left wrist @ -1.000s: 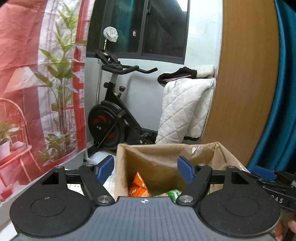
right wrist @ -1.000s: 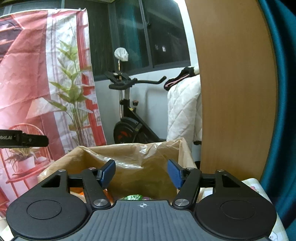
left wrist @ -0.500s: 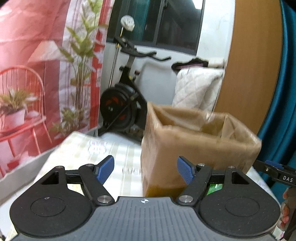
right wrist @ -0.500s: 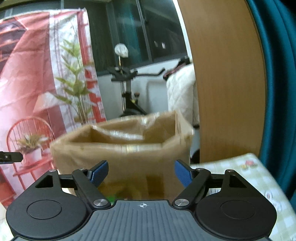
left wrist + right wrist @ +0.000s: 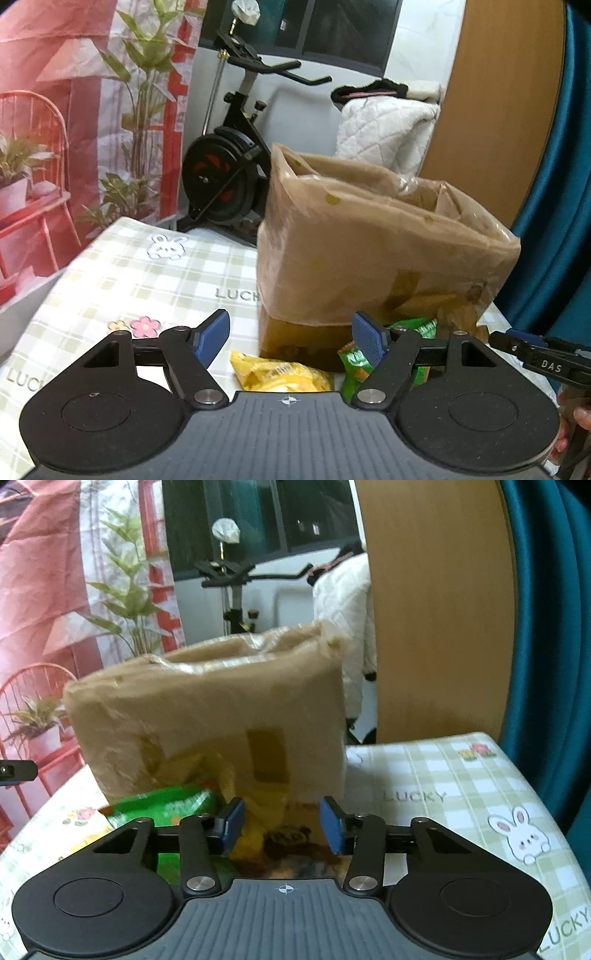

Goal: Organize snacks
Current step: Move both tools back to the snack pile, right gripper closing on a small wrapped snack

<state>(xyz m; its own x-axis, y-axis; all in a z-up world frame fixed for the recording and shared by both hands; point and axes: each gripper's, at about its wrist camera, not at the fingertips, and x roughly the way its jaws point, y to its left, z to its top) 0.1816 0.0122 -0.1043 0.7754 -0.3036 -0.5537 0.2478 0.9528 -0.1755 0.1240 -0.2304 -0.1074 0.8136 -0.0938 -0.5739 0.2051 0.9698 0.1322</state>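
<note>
Now our left tongs (image 5: 290, 338) gape wide, gripping nothing, yellow snack packet (image 5: 280, 376) at six o'clock below them; our right tongs (image 5: 282, 825) hang half-open and bare before the brown box (image 5: 207, 720) on the tabletop (image 5: 461, 794).

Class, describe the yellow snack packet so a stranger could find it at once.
Start at the tall brown box on the checked tablecloth. At its foot lies the yellow packet, left of two green packets; it is the only yellow one.
</note>
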